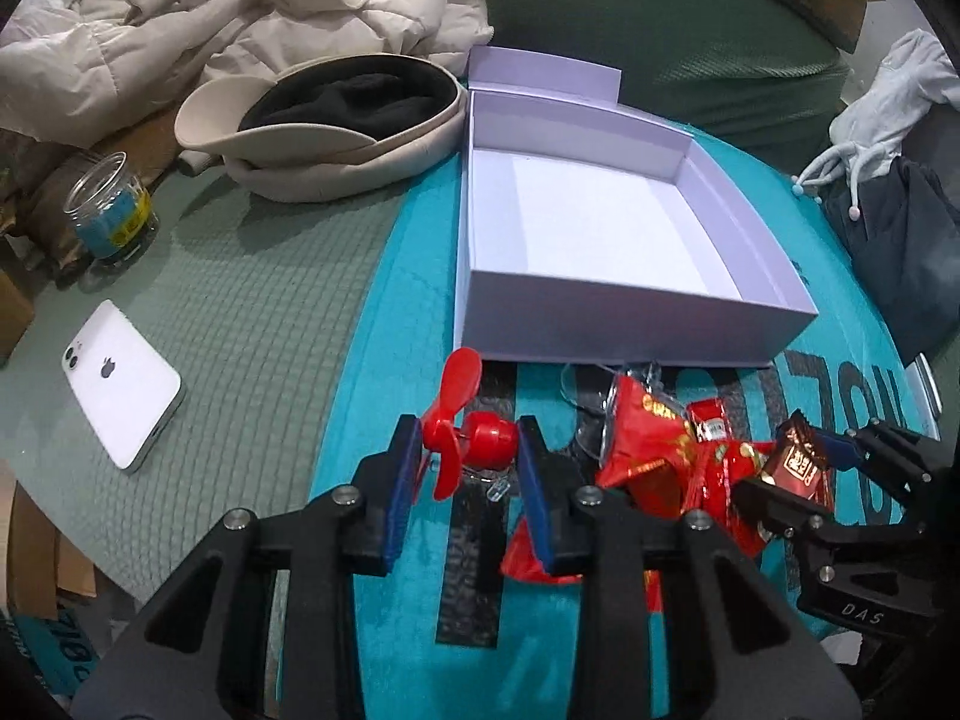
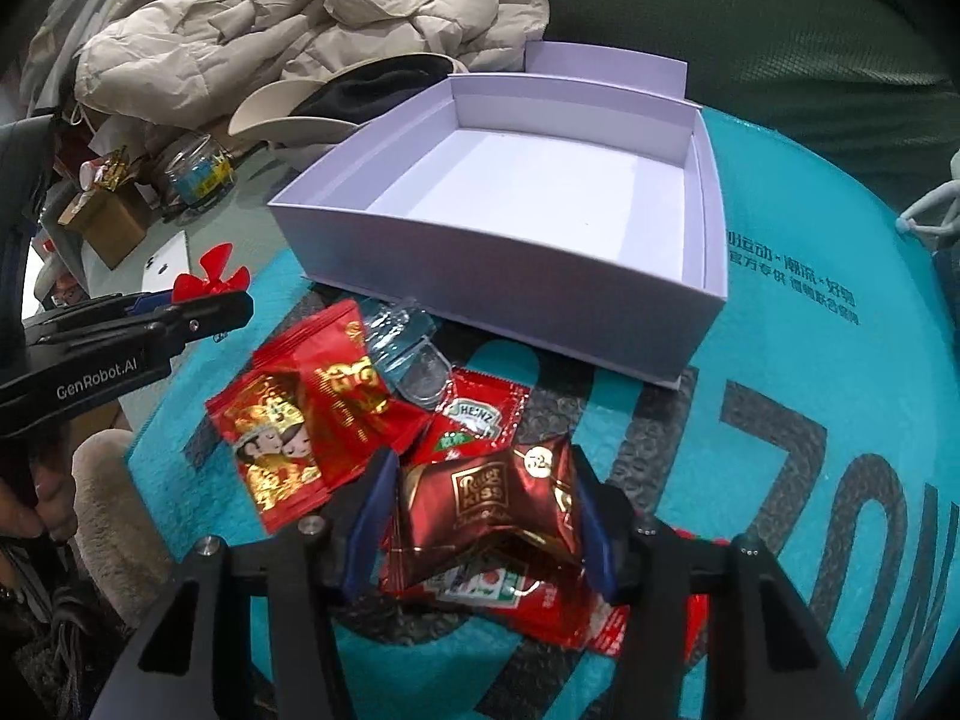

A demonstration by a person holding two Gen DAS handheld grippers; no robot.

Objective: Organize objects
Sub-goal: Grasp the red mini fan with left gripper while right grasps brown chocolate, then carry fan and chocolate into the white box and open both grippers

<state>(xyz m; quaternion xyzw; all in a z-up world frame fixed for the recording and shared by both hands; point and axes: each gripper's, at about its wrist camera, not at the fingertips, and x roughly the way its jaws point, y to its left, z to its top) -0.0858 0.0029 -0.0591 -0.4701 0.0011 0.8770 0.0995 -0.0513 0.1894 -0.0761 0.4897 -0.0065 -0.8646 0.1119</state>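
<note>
A small red fan (image 1: 465,438) is sitting pinched between the pads of the left gripper (image 1: 471,450), its blades fanning out on the left side and its round body pressing against the right pad. Its axis is lying crosswise between the fingers. The empty white box (image 1: 600,228) is lying straight ahead of this gripper, its near wall just beyond the fan, open side up.

To the right, the right gripper (image 2: 480,516) is clamping a dark red chocolate packet (image 2: 492,504), the wrapper filling the gap between the pads. The same box (image 2: 510,240) is lying ahead and slightly right of it, beyond a loose pile of red snack sachets (image 2: 300,432) and a ketchup sachet (image 2: 477,420). Both grippers look about equally near the box. Everything is resting on a teal mat (image 2: 810,360).
</note>
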